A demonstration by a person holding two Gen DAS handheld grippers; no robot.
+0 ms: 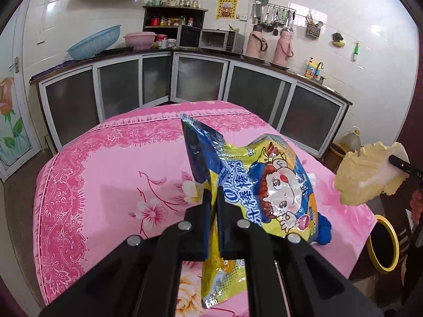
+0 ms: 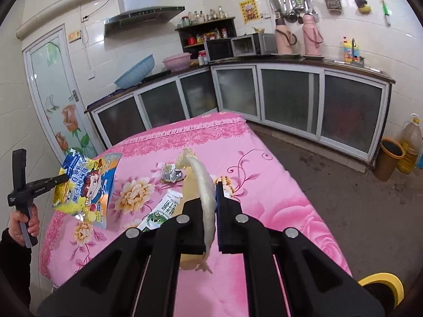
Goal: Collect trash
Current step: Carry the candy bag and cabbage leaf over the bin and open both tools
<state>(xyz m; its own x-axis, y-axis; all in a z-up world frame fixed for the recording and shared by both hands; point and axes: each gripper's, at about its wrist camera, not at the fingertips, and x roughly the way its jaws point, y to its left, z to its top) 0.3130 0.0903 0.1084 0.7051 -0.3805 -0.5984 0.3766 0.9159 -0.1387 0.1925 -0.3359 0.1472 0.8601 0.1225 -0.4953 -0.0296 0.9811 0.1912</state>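
A snack bag (image 1: 267, 185), yellow and blue with a cartoon face, is clamped between the fingers of the left gripper (image 1: 213, 198) and is held in the air above the pink floral cloth (image 1: 105, 174) that covers the worktop. The bag is gripped at one edge, so that its crumpled body stands up and leans to the right of the fingers. In the right wrist view the same bag is seen at the left, hanging from the left gripper above the near left corner of the cloth, with a hand (image 2: 22, 222) closed round the gripper's handle.

A pale cabbage leaf (image 2: 205, 185) is clenched between the fingers of the right gripper (image 2: 211, 198) and is likewise held clear of the cloth; its white rib runs up between the fingers and its frilled end curls away from the camera. In the left wrist view the leaf is seen broadside at the right edge, well apart from the bag.

On the cloth, a crumpled foil wrapper (image 2: 171, 174) and a white and green packet (image 2: 161, 211) are lying near the middle. A yellow-rimmed bin (image 1: 383, 245) is seen on the floor just beside the worktop's right side. Glass-fronted cabinets (image 2: 290, 97) line the walls behind.
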